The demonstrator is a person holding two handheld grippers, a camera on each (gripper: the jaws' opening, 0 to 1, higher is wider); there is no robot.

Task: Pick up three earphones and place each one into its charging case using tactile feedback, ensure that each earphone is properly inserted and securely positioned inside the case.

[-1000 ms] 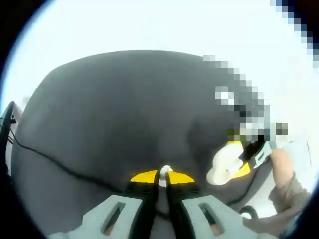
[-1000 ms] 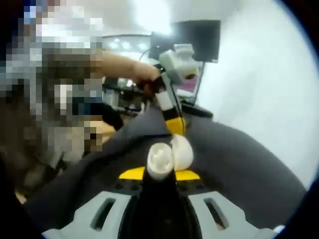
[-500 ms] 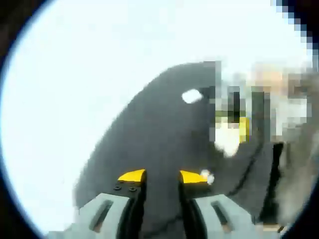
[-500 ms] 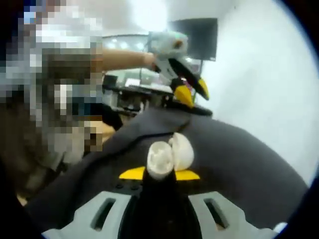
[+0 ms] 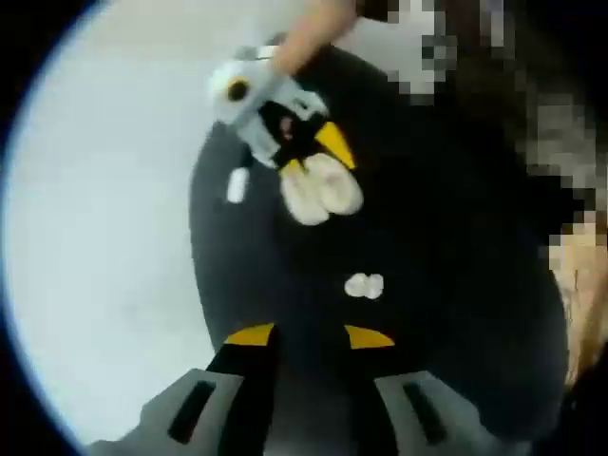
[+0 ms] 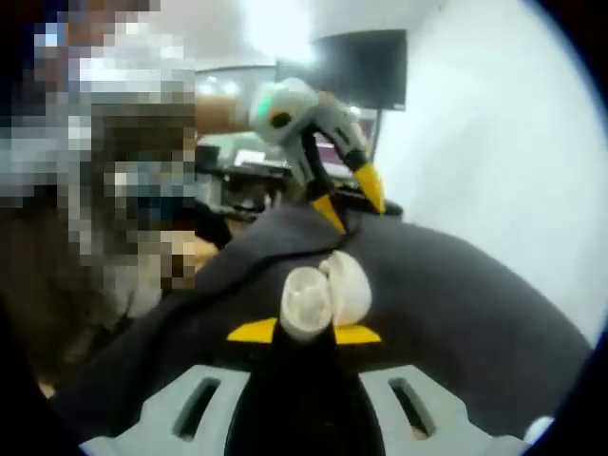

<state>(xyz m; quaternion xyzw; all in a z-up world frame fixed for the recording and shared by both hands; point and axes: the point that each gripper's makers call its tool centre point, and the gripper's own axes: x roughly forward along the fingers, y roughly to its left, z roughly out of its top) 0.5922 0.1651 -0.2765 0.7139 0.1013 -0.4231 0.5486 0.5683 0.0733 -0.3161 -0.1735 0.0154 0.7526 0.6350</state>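
Note:
My left gripper (image 5: 309, 335) is open with nothing between its yellow-tipped jaws, above a black mat (image 5: 446, 285). A small white earphone (image 5: 364, 285) lies on the mat just beyond the jaws, and another white earphone (image 5: 237, 184) rests near the mat's left edge. Further off, my right gripper (image 5: 309, 166) is shut on a white charging case (image 5: 321, 190) with its lid open. In the right gripper view the right gripper (image 6: 304, 332) clamps the open case (image 6: 318, 293), and the left gripper (image 6: 350, 201) hangs open beyond it.
The black mat lies on a white table (image 5: 104, 285). A person (image 6: 104, 190) is close on the left of the right gripper view, with a dark monitor (image 6: 356, 66) behind. A hand (image 5: 309, 28) holds the right gripper.
The left gripper was shut on a small white earphone a second ago and is now open and empty. It has lifted and swung round. The right gripper still clamps the case.

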